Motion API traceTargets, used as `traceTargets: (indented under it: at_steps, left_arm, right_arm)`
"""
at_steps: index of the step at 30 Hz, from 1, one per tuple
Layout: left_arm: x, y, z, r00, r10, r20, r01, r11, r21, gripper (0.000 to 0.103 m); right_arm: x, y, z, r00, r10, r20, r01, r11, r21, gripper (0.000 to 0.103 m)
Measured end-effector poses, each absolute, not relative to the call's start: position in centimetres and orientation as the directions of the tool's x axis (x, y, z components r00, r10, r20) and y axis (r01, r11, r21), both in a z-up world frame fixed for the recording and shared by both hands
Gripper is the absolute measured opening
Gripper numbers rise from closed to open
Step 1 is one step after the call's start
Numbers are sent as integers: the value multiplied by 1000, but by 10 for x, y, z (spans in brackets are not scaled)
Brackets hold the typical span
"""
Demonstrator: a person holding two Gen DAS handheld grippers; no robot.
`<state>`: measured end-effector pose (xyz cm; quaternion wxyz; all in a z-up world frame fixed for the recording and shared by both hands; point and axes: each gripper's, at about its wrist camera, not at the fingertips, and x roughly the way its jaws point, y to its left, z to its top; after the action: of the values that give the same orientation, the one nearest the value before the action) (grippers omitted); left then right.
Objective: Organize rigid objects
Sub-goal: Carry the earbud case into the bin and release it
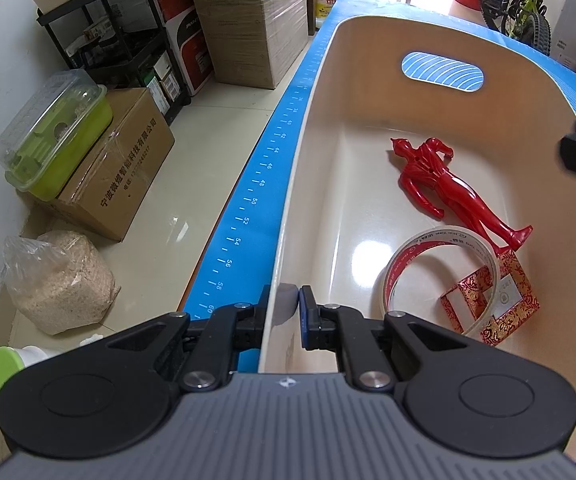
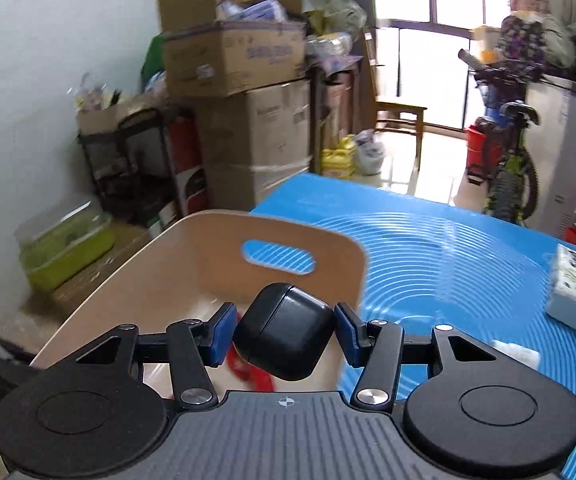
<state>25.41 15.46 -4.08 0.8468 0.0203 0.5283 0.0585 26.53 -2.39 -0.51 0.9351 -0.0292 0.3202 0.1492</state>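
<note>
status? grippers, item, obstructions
Left hand-held gripper clamped on bin wall. Right hand-held gripper holds black case above bin. Nothing blocking.

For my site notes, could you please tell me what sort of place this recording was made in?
Probably a room in a home used partly for storage: stacked cardboard boxes stand against the wall, a bicycle is parked by the bright window, and a wooden chair stands nearby.

- Stacked cardboard boxes (image 1: pixel 247 20) fill the upper middle of the left wrist view.
- A black shelf rack (image 1: pixel 115 40) stands to their left.
- A green lidded container (image 1: pixel 53 140) sits on a cardboard carton (image 1: pixel 127 160) at mid-left.
- A clear bag of grain (image 1: pixel 57 280) rests on the floor, lower left.
- A bicycle (image 2: pixel 508 168) stands at right, near a wooden chair (image 2: pixel 402 116).
</note>
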Motion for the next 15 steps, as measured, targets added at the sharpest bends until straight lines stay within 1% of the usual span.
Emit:
traceTargets:
  at_steps: [6,10,13,15]
  left_arm:
    - [254,155,-41,435,121,-892,-77,992,97,14]
    - [254,155,-41,435,122,-892,-77,992,98,14]
    - [254,155,-41,434,122,-892,-77,992,98,14]
    - [255,154,-41,434,123,-893,-77,992,99,14]
  right_arm:
    - [260,12,-27,665,273,-695,-395,918,-17,58]
    - [257,26,-41,612,248,-751,-431,901,-54,58]
    - [253,28,-43,614,227,-756,-439,894,-87,58]
    - [255,26,-41,612,240,-754,-436,898,-67,61]
